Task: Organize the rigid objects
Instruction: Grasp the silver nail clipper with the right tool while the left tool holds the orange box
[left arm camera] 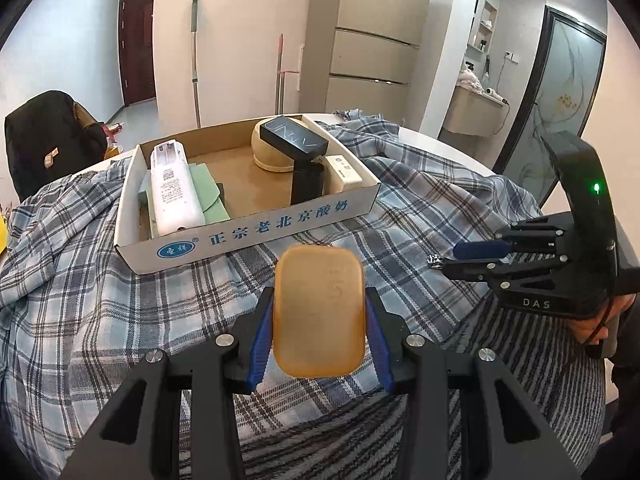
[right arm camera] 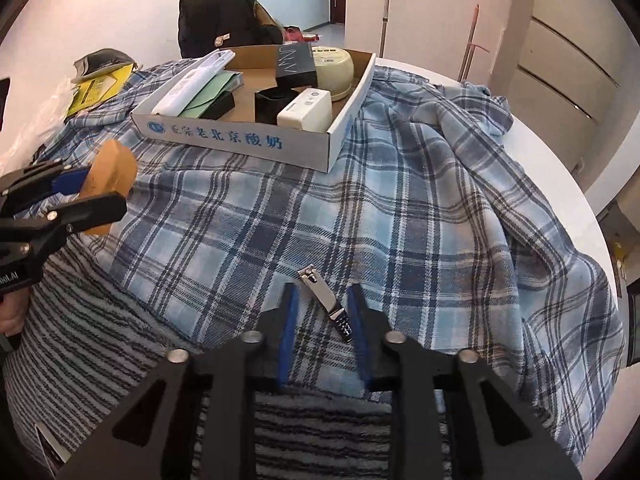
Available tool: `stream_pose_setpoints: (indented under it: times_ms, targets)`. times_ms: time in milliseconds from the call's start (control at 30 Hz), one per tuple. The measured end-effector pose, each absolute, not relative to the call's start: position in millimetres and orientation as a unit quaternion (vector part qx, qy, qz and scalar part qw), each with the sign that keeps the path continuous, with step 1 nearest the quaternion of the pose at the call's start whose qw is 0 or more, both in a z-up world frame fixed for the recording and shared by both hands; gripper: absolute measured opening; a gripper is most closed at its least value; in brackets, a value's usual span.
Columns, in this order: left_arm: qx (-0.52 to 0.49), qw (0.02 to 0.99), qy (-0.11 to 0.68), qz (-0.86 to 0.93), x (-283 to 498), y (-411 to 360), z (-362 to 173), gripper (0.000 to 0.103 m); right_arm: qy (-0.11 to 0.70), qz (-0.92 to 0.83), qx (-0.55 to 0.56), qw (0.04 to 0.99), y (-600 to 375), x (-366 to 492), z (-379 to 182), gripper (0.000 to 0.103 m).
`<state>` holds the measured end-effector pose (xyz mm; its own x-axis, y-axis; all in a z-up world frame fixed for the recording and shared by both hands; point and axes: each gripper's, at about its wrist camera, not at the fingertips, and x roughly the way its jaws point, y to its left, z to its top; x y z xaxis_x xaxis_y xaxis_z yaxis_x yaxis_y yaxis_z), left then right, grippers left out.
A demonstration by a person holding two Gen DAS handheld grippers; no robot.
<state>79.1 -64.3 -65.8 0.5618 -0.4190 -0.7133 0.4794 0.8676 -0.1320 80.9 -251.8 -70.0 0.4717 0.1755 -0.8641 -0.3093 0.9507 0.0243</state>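
Left gripper [left arm camera: 319, 316]: its jaws squeeze the orange soap bar [left arm camera: 319, 312] and hold it up over the plaid cloth [left arm camera: 160, 300], in front of the cardboard box [left arm camera: 248, 232].
Right gripper [right arm camera: 322, 320]: its jaws are wide, with the nail clipper [right arm camera: 326, 304] lying on the cloth between them, close to the right one.
Cardboard box: sits toward the far edge of the counter [right arm camera: 560, 168], with a white remote [left arm camera: 174, 188], a green pouch [left arm camera: 206, 192] and a black box [left arm camera: 294, 138] inside.

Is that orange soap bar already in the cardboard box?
Not yet: the soap bar is clamped in the left gripper, short of the box.
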Motion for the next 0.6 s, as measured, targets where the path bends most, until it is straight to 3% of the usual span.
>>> stream_pose_setpoints:
  times_ms: [100,600]
  targets:
    - [0.038,0.883,0.393,-0.253,79,-64,-66,0.045,0.49,0.142,-0.068,0.857,-250,79,-70,0.013]
    - [0.031,0.886,0.38,-0.265,75,-62,-62,0.045,0.483,0.168,-0.001,0.859,-277,93,-45,0.013]
